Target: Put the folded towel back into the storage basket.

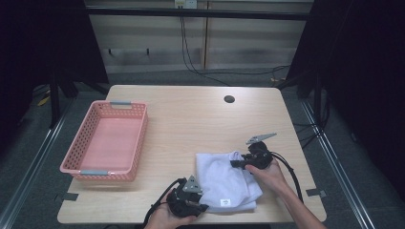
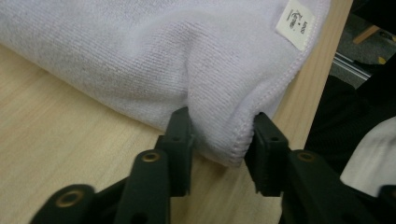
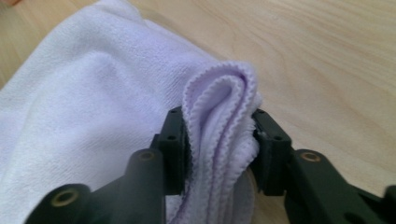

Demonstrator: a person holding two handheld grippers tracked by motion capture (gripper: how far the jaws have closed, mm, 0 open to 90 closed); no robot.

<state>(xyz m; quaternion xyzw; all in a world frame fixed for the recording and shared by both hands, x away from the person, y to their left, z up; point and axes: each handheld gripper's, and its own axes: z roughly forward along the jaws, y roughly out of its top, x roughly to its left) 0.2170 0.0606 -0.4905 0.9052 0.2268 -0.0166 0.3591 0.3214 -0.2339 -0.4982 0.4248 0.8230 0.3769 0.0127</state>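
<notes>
A: Location of the towel (image 1: pixel 224 179)?

B: On the table (image 1: pixel 191 119), near the front edge, right of centre. It lies folded into a rough square, pale lilac, with a small white label (image 1: pixel 224 202) at its near edge. The label (image 2: pixel 295 22) also shows in the left gripper view, close to the hemmed border.

A: Left gripper (image 1: pixel 200 206)?

B: At the towel's near left corner, held low by the left hand (image 1: pixel 165 218). In its own view, the left gripper (image 2: pixel 219 135) has a bunched corner of the towel (image 2: pixel 140 51) between its jaws, both pads pressing the cloth. Jaws at a narrow setting, clamped on the towel.

A: Right gripper (image 1: pixel 235 163)?

B: At the towel's far right corner, the right hand (image 1: pixel 267 174) behind it. In its own view, the right gripper (image 3: pixel 219 135) pinches several folded layers of hem, the towel (image 3: pixel 93 107) standing up between the pads as a ridge. Jaws narrow, closed on the towel.

A: Is the towel lifted?

B: The body lies flat on the table. Only the gripped corners are gathered up.

A: Other items?

B: A pink basket (image 1: pixel 138 138) stands at the left of the table, well apart from the towel. A dark round hole (image 1: pixel 229 99) sits in the tabletop near the far edge.
</notes>
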